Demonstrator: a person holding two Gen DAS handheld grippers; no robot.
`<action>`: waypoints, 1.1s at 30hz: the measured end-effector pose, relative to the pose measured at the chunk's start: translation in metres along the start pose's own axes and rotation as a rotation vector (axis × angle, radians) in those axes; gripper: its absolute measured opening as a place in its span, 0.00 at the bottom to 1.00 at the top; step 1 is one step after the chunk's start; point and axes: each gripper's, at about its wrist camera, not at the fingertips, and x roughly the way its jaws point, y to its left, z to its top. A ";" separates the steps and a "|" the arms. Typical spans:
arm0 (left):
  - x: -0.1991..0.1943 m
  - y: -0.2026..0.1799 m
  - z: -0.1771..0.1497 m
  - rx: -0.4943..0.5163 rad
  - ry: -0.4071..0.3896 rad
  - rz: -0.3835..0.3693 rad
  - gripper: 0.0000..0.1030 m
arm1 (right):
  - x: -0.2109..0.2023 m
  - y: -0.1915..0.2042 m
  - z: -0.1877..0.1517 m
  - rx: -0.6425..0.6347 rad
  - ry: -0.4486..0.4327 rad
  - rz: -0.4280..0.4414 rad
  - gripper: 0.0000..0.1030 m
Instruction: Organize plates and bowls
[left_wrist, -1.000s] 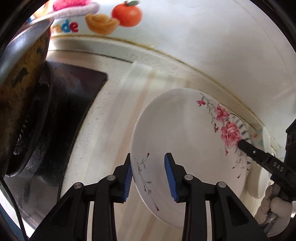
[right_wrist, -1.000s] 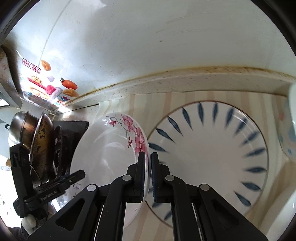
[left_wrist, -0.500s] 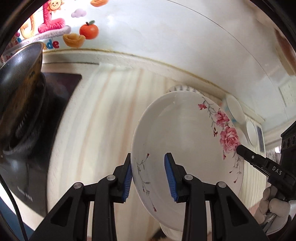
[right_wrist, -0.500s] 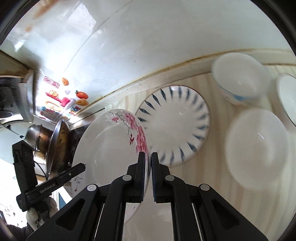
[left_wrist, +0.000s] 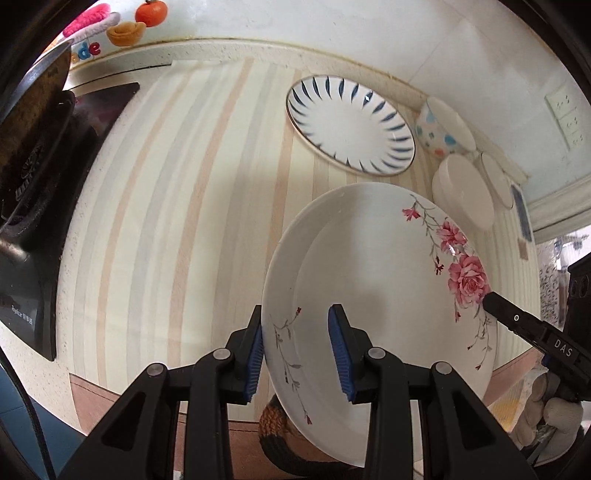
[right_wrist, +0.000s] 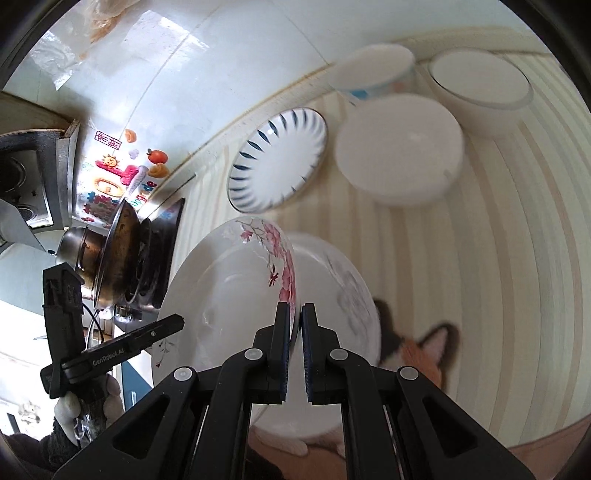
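You have lifted the rose-patterned plate (left_wrist: 376, 306) up and back from the wall: a second ago it sat low, overlapping the blue-striped plate (left_wrist: 351, 123), and now that plate lies well apart on the striped counter (left_wrist: 177, 206), near the backsplash. Your right gripper (right_wrist: 298, 354) has its jaws pressed narrow onto the rose rim, carrying the plate tilted in the air. Your left gripper (left_wrist: 295, 354) straddles the opposite rim with its blue pads (left_wrist: 340, 354) set wide; the left pad looks to be against the outer edge, but the jaws are not clamping. Past the striped plate stand a spotted bowl (left_wrist: 439, 129) and two plain white bowls (right_wrist: 400, 147), close together. A cat (right_wrist: 428, 350) shows just beneath the raised plate in the right wrist view, so watch your lowering path. The plate is free to be stacked; judging by the layout, onto the blue-striped plate is the likely spot.
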 end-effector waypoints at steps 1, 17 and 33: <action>0.003 -0.002 -0.002 0.003 0.007 0.005 0.30 | 0.000 -0.005 -0.003 0.006 0.003 0.002 0.07; 0.031 -0.014 -0.009 0.044 0.074 0.076 0.30 | 0.016 -0.035 -0.013 0.041 0.037 -0.020 0.07; 0.041 -0.019 0.002 0.074 0.075 0.120 0.29 | 0.026 -0.039 -0.015 0.067 0.057 -0.021 0.08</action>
